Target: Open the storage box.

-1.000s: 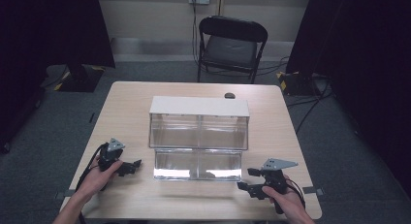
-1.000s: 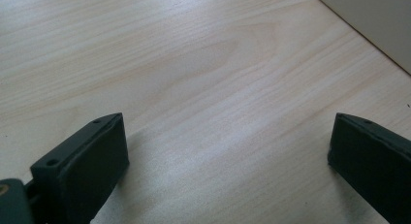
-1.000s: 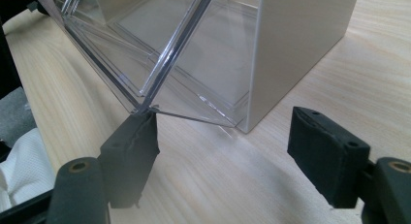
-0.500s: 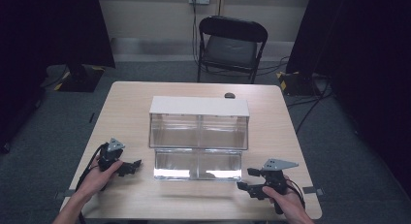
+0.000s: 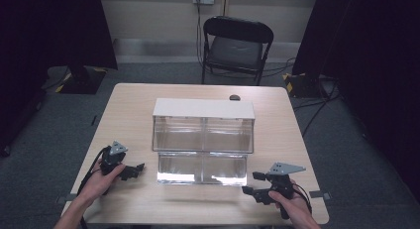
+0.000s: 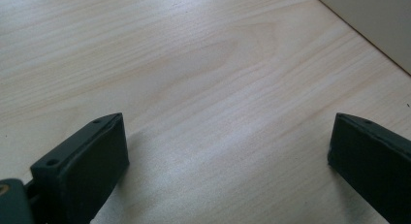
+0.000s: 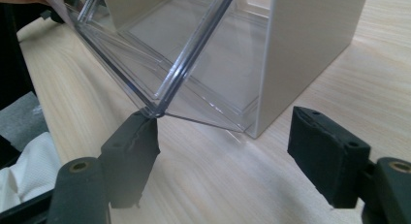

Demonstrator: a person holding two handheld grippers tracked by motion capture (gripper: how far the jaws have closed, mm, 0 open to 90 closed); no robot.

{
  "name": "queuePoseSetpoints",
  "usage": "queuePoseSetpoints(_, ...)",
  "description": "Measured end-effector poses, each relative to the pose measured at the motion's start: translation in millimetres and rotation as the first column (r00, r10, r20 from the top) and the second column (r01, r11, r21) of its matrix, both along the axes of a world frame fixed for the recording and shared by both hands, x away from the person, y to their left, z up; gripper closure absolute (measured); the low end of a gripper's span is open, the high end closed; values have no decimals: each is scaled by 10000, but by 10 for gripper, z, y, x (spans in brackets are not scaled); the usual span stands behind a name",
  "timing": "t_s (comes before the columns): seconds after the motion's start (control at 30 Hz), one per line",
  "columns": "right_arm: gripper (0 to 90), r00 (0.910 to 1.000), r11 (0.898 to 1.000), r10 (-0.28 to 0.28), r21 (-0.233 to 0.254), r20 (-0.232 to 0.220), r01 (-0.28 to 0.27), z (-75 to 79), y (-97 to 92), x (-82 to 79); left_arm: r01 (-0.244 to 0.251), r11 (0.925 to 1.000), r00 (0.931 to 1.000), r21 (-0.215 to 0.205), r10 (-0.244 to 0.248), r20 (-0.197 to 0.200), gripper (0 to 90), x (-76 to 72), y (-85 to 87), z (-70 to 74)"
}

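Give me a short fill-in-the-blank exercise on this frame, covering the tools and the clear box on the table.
1. The clear box has a flat top panel that is ____ in colour.
2. Between the jaws of the left tool lies nothing but the bare wooden ____.
3. Behind the table stands a black folding ____.
4. The jaws of the right tool stand ____, closed on nothing.

Missing words: white; table; chair; open

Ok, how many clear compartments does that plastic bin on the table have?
4: two in the upper row beneath the white top, two in the lower front row. None looks hidden.
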State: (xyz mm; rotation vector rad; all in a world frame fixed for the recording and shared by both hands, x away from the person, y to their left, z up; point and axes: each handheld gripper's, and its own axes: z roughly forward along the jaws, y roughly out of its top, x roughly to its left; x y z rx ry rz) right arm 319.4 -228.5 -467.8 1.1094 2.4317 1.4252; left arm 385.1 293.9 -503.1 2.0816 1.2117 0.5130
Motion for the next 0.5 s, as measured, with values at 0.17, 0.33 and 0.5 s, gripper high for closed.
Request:
queuePoseSetpoints(0.17,270,9999,9999,102,108,78,-103,10,8,-8,4,10000,10000,-46,-4,-11,2,-3,-1,-1)
queuePoseSetpoints(0.33,282,9999,9999,-5,156,104,3,7,6,-9,8,10000,10000,-46,-8,-12,1,-4,-1,-1)
queuePoseSetpoints(0.5,304,9999,9995,-141,297,61,140,-2,2,-13,8,10000,10000,-62,-8,-18,2,-4,-2,-1)
